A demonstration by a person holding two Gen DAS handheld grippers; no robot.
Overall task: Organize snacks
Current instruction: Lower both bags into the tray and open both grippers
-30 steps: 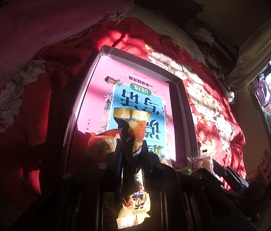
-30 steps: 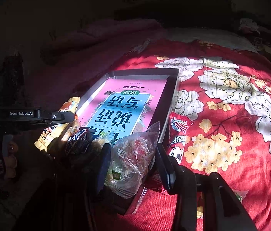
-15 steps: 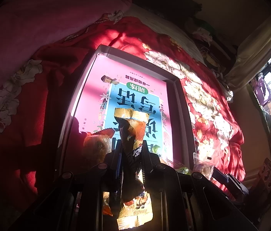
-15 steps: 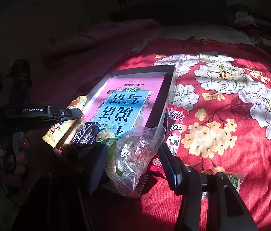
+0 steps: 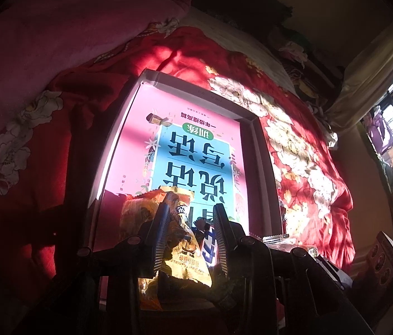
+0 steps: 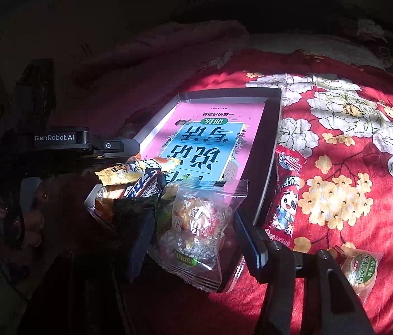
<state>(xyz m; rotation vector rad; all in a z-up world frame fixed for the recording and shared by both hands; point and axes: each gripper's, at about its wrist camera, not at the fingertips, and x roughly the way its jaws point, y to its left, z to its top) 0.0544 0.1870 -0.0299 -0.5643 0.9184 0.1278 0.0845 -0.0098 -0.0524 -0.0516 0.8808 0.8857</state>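
Opening now, the left gripper (image 5: 190,240) lets go of the yellow snack packet (image 5: 181,240) low in the centre of the left wrist view; its jaws are parting, the packet is between them with a gap showing on the right side, and it slumps onto the near end of the shallow box (image 5: 263,167). That box lies on the red floral bedspread (image 6: 349,145) with a pink and blue book cover (image 5: 193,150) filling its floor. Over in the right wrist view, the right gripper (image 6: 193,231) is spreading too, the clear bag of wrapped sweets (image 6: 196,220) sitting between its pads at the lower middle of the frame, resting on the box's near corner and apparently free of the right pad. Beside it, to the left, a dark bar wrapper (image 6: 143,187) and other packets already crowd the near end of the box. So this looks like the drop-off step for both hands at once. Outside the box, a red cartoon sachet (image 6: 285,195) lies just right of the box wall, and a round biscuit pack (image 6: 363,268) sits at the lower right. Next, I would judge, both grippers need to back off cleanly without dragging the packets, then the right one swings right for the red sachet.
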